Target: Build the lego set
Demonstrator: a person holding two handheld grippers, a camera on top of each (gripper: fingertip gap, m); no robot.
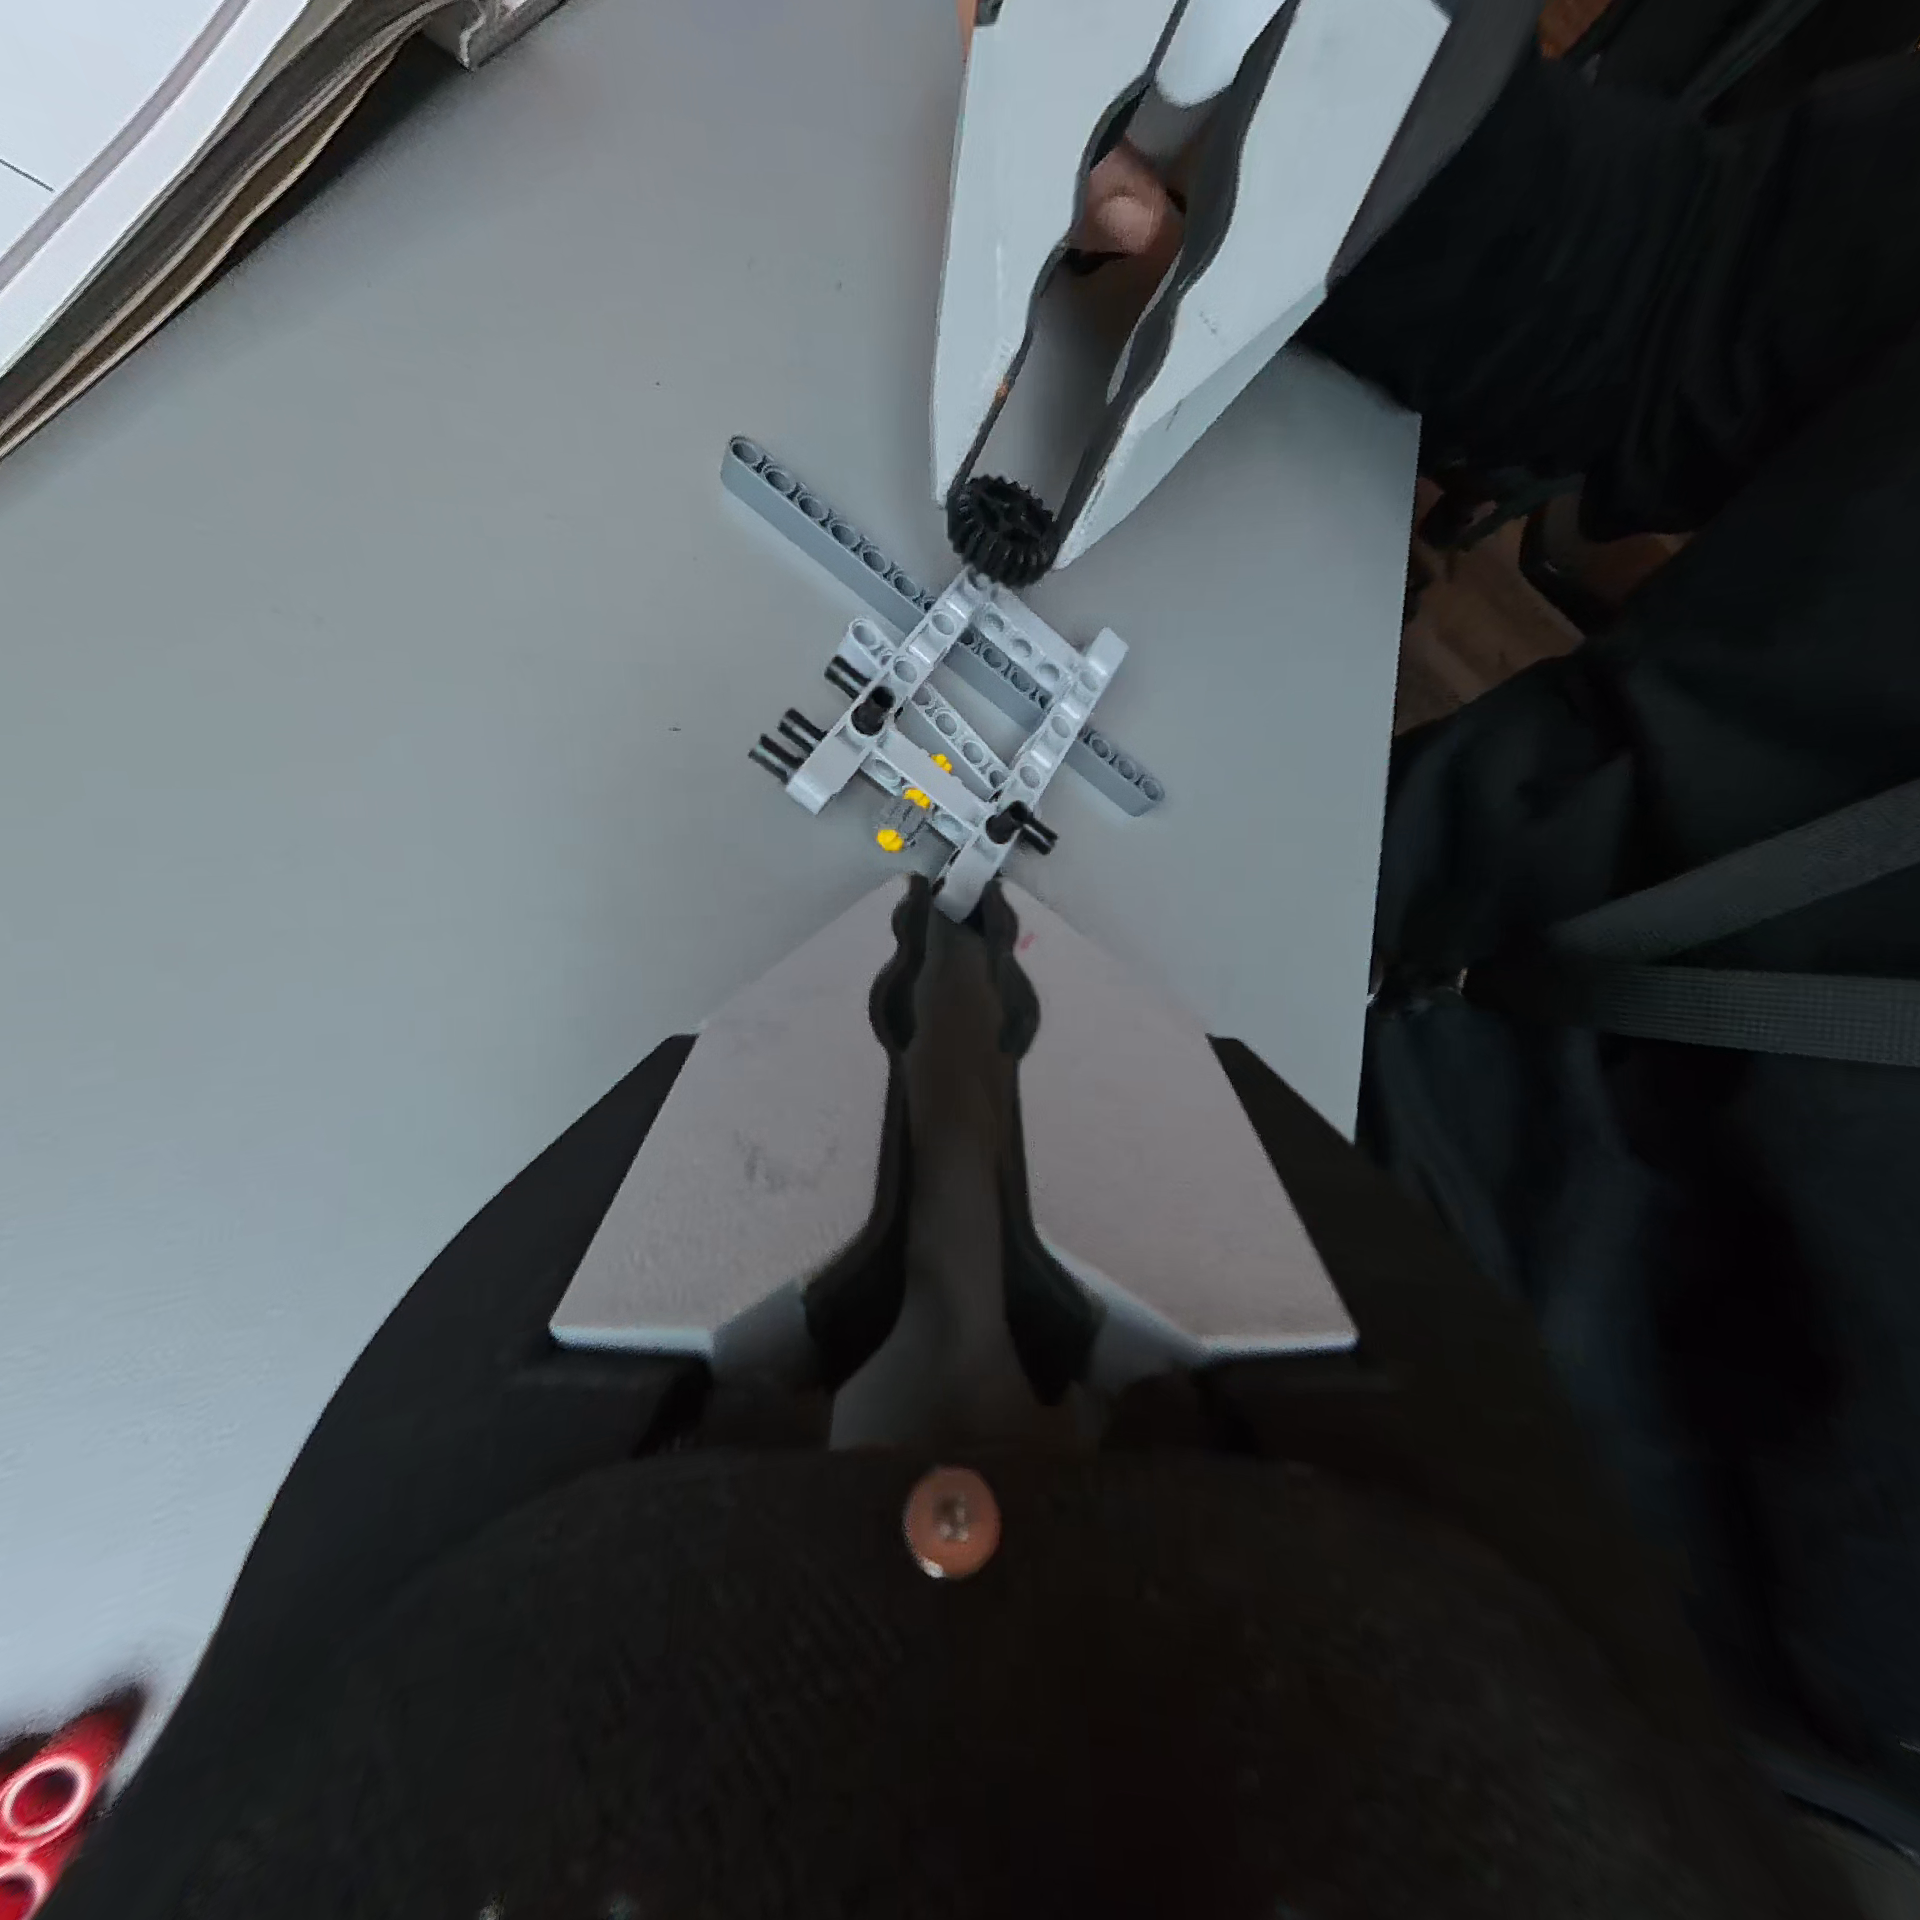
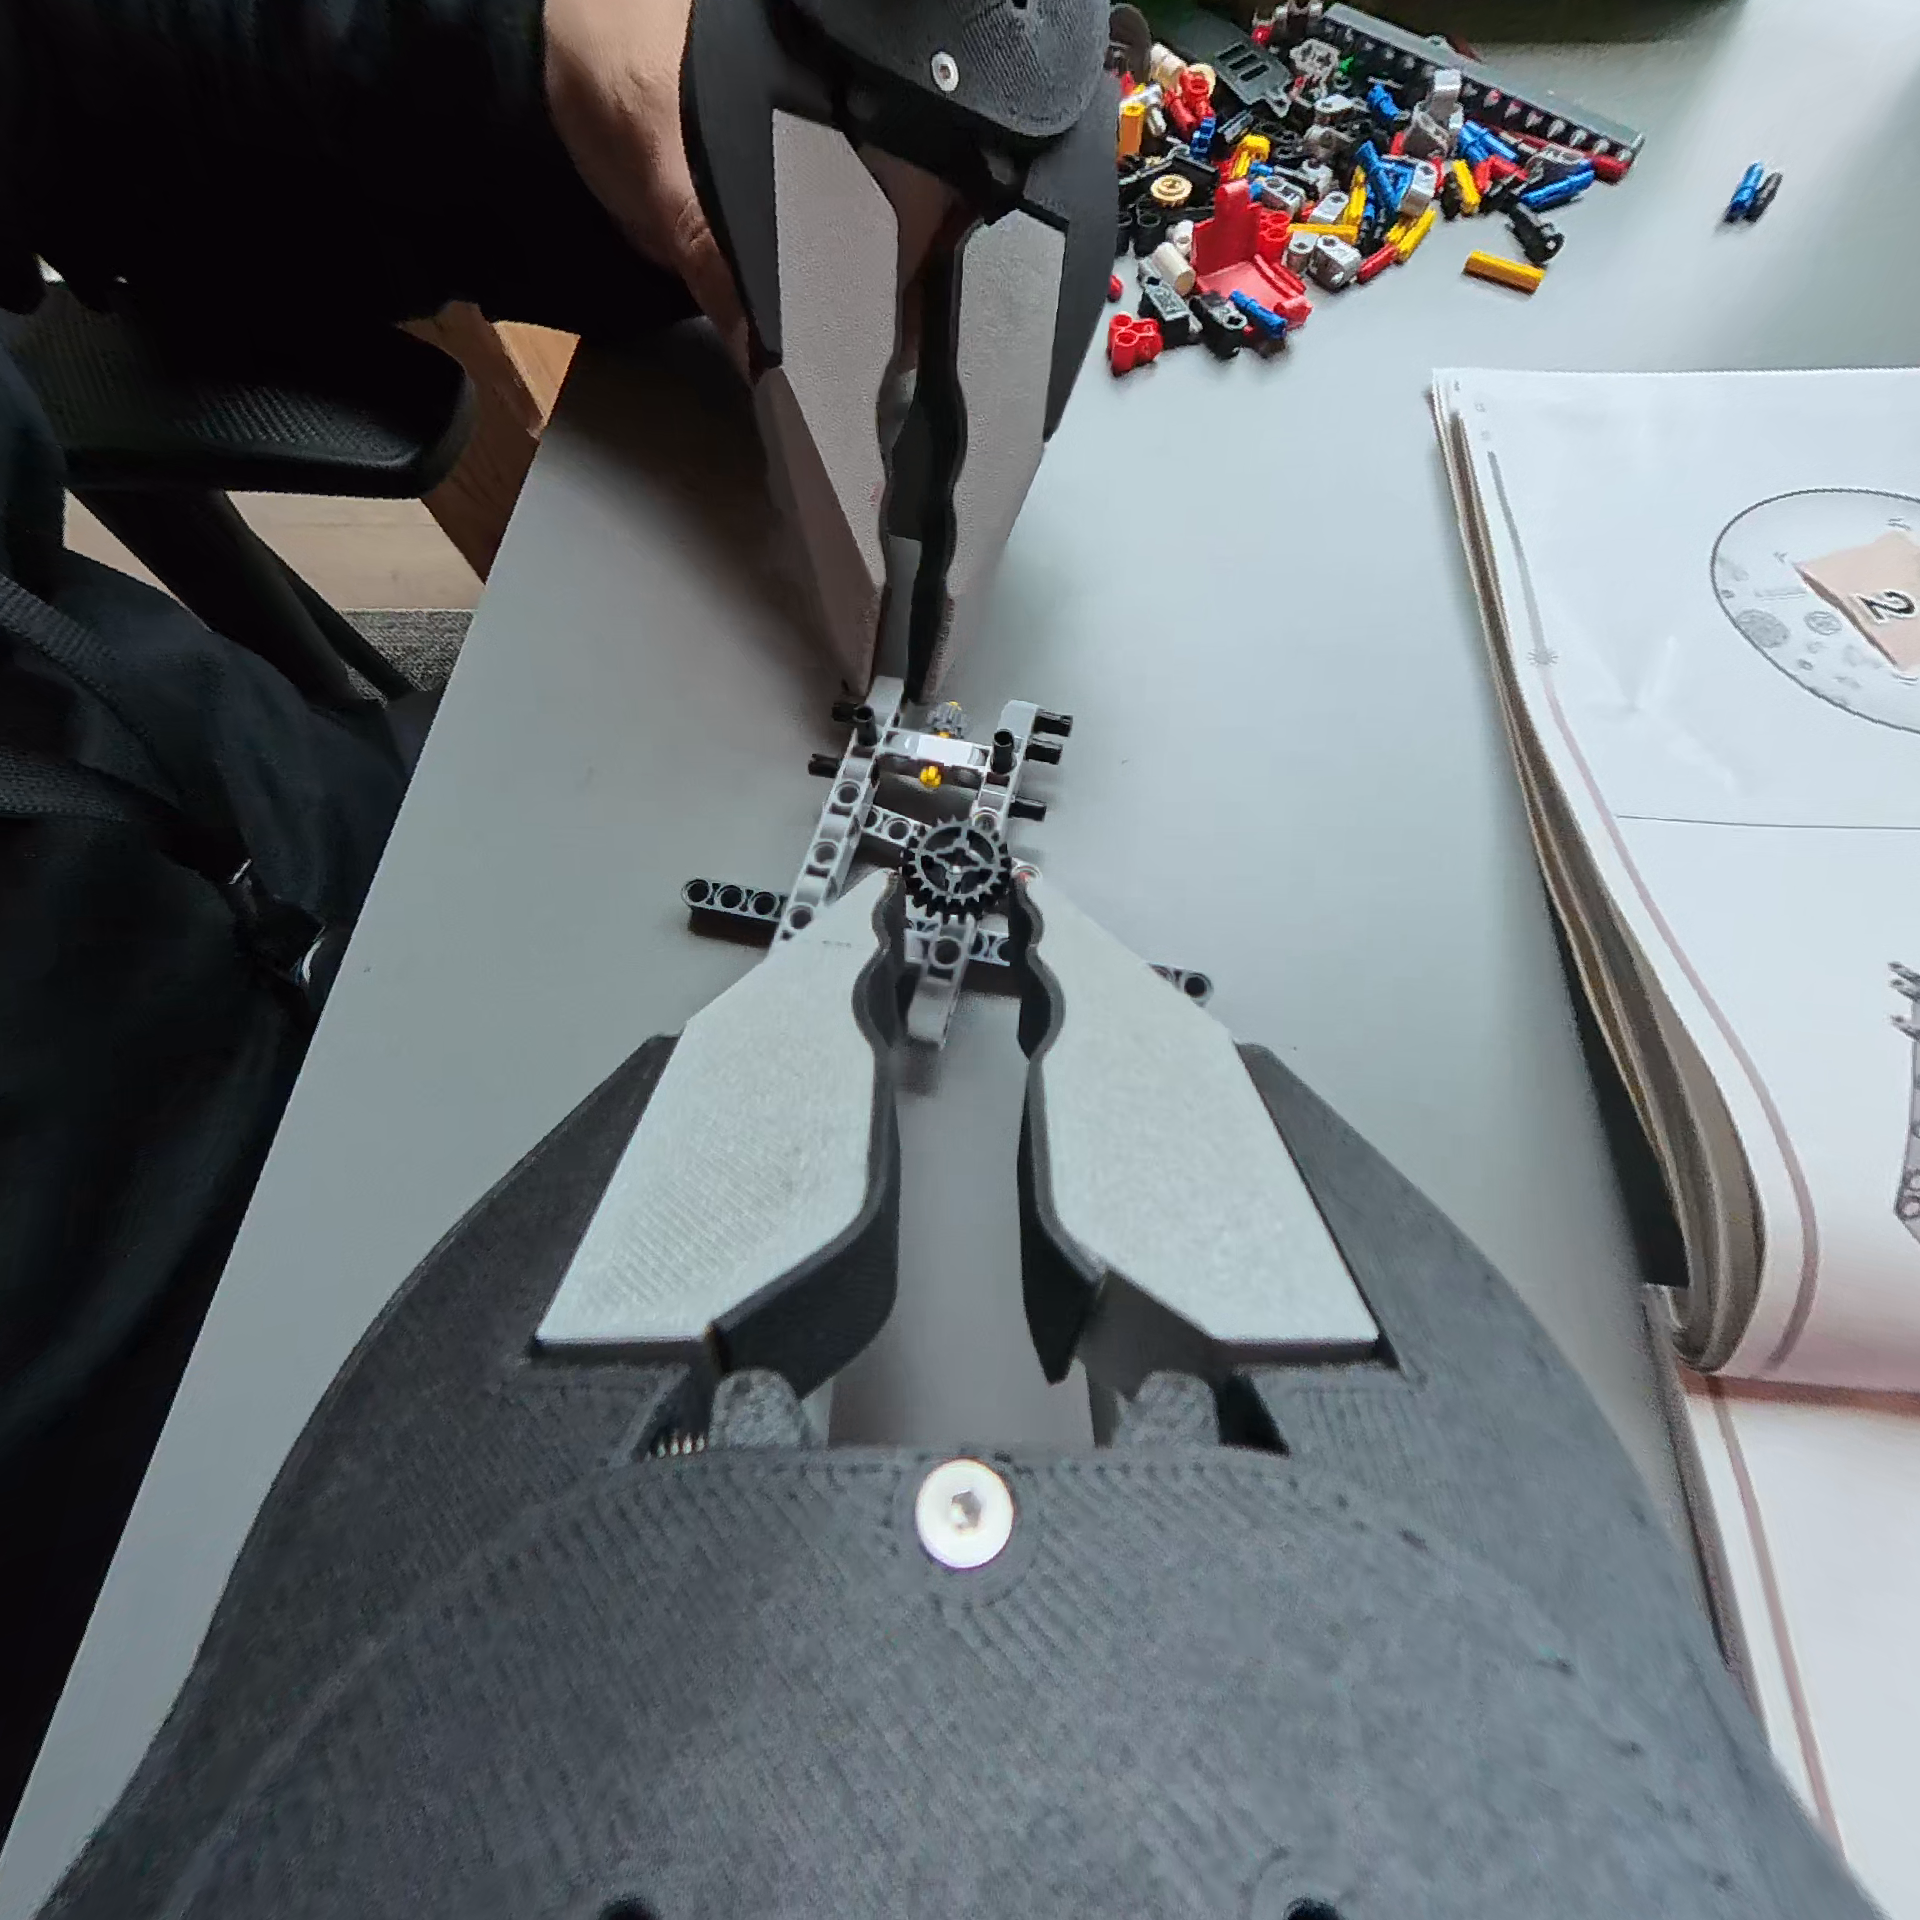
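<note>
We are pinching the black gear [image 2: 954, 871] in the right gripper [image 2: 956, 904], fingers parted only to its width, just above the near end of the grey frame [image 2: 914, 821] on the table [image 2: 1247, 727]. At the frame's far end, the left gripper [image 1: 954, 896] is clamping one beam, likely steadying it. Beyond the frame, loose pieces [image 2: 1330, 197] are lying piled; right of it, the manual [image 2: 1683, 831].

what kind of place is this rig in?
Probably an office or home desk: a plain grey table, an open instruction booklet, a loose pile of parts, and an office-style chair alongside.
</note>
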